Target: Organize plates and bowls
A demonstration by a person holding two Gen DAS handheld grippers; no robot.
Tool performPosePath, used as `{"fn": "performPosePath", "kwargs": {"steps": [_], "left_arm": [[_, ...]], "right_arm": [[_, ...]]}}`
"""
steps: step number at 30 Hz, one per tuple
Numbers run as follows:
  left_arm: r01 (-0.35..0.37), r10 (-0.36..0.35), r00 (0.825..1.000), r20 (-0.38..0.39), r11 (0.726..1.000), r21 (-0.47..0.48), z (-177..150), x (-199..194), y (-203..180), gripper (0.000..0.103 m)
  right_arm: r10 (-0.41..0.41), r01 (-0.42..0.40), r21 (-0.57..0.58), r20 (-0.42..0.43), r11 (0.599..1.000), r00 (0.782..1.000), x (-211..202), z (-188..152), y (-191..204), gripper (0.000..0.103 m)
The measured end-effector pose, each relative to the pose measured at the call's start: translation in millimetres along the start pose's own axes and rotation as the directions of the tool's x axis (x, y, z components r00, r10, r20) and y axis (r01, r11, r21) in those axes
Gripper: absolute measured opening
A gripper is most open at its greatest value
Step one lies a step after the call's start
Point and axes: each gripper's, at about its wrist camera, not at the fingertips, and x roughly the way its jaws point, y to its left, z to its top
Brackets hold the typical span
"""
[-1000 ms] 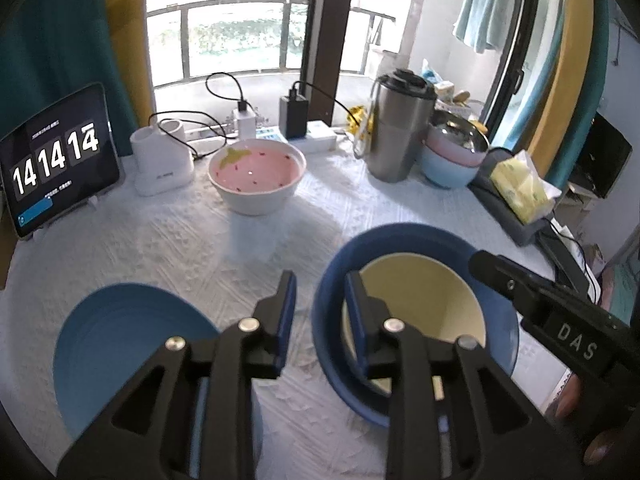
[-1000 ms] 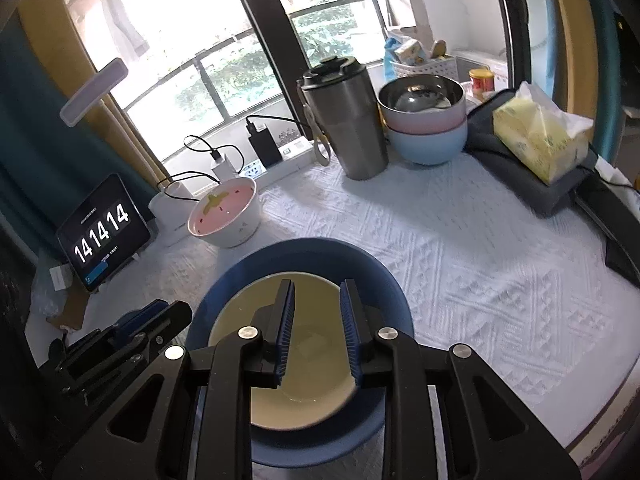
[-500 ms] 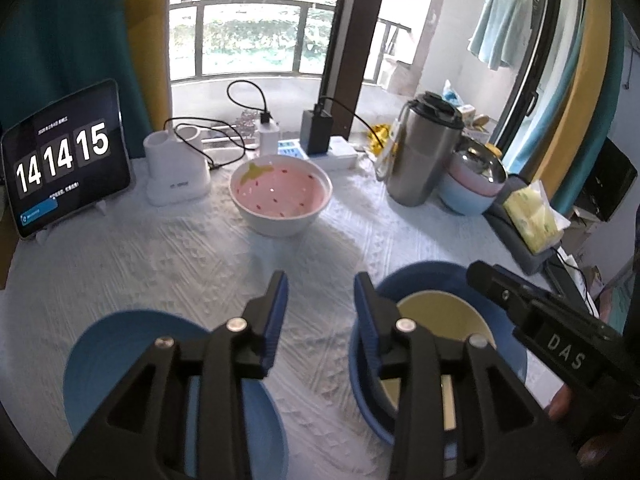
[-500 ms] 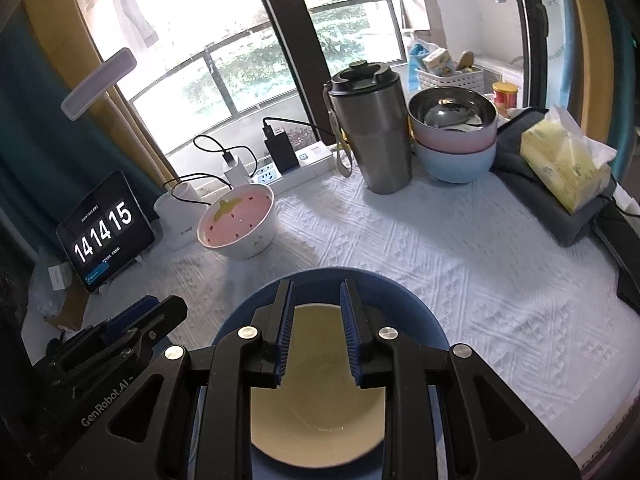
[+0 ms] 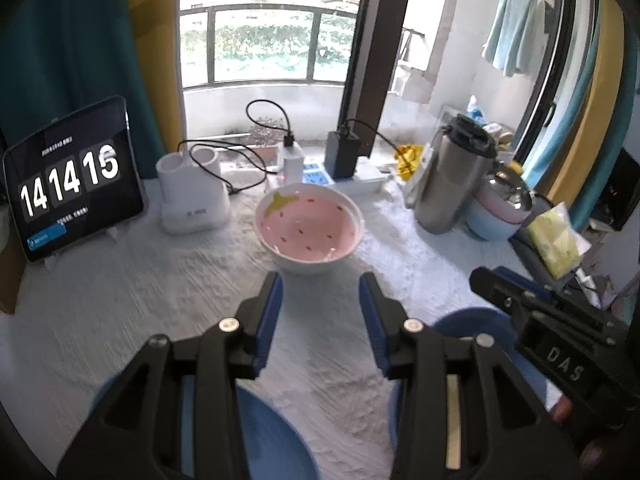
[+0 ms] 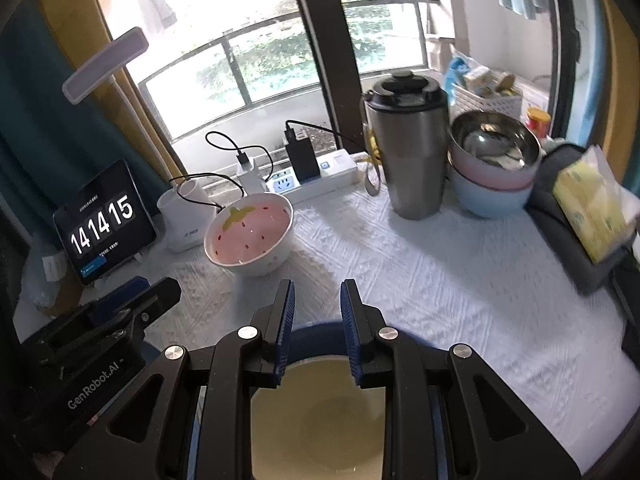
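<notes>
Two handheld tools hover over dishes on a white-clothed bench point(image 6: 460, 280)

The left tool point(image 5: 320, 288), fingers spread wide and holding nothing, points at a pink strawberry-patterned ceramic bowl point(image 5: 310, 232); a round blue plate point(image 5: 272, 440) lies beneath it. The right tool point(image 6: 316, 300), fingers parted and empty, hangs above a cream bowl point(image 6: 320, 420) nested in a larger blue bowl point(image 6: 316, 334).

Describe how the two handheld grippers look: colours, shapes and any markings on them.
Both are alike. The left gripper and right gripper each have black, angular linkage arms with triangular cut-outs and silver screw heads, ending in two flat fingers faced with ribbed blue pads. Seen from the other camera, the right one's body reads "DAS" and the left one's "GenRobot.AI" in pale letters. No cables or sleeves show.
</notes>
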Motion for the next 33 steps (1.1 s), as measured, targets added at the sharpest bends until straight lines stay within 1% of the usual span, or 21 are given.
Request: {"fn": "performPosePath", "kwargs": {"steps": [2,6,11,15,19,21,22,24,27,30,33], "left_arm": [[-0.011,0.011,1.0,-0.01,1.0,0.0,4,6,4,0.042],[-0.031,0.031,0.999,-0.018,0.999,0.005,10,13,9,0.042],[-0.031,0.032,0.998,-0.053,0.999,0.018,19,26,14,0.042],[-0.053,0.054,0.997,-0.053,0.998,0.033,27,31,16,0.042],[-0.044,0.046,0.996,-0.073,0.999,0.03,37,43,19,0.042],[-0.042,0.044,0.995,-0.092,0.999,0.017,41,53,22,0.042],[-0.044,0.045,0.994,-0.096,0.999,0.013,42,57,23,0.043],[-0.057,0.056,0.993,-0.108,0.998,0.0,45,66,27,0.043],[-0.067,0.063,0.99,-0.128,0.997,-0.026,48,81,34,0.043],[-0.069,0.06,0.985,-0.159,0.996,-0.05,48,95,39,0.043],[-0.067,0.054,0.98,-0.192,0.996,-0.062,46,107,41,0.043]], "right_arm": [[0.015,-0.015,-0.013,-0.018,1.0,1.0,7,5,3,0.025],[0.003,-0.006,-0.075,-0.037,0.997,0.999,18,11,11,0.025],[0.015,-0.023,-0.116,-0.075,0.993,0.997,31,25,15,0.025],[-0.014,0.0,-0.185,-0.079,0.983,0.997,38,39,21,0.025],[-0.02,-0.006,-0.252,-0.1,0.968,0.995,50,52,30,0.026],[-0.022,-0.007,-0.285,-0.1,0.959,0.995,56,57,35,0.033],[-0.02,-0.011,-0.3,-0.099,0.954,0.995,60,60,37,0.04],[-0.025,-0.012,-0.325,-0.109,0.946,0.994,70,64,41,0.04],[-0.024,-0.028,-0.344,-0.145,0.939,0.989,89,70,43,0.04],[-0.013,-0.057,-0.325,-0.21,0.944,0.978,113,76,39,0.04],[-0.02,-0.066,-0.336,-0.246,0.94,0.969,130,79,38,0.04]]}}
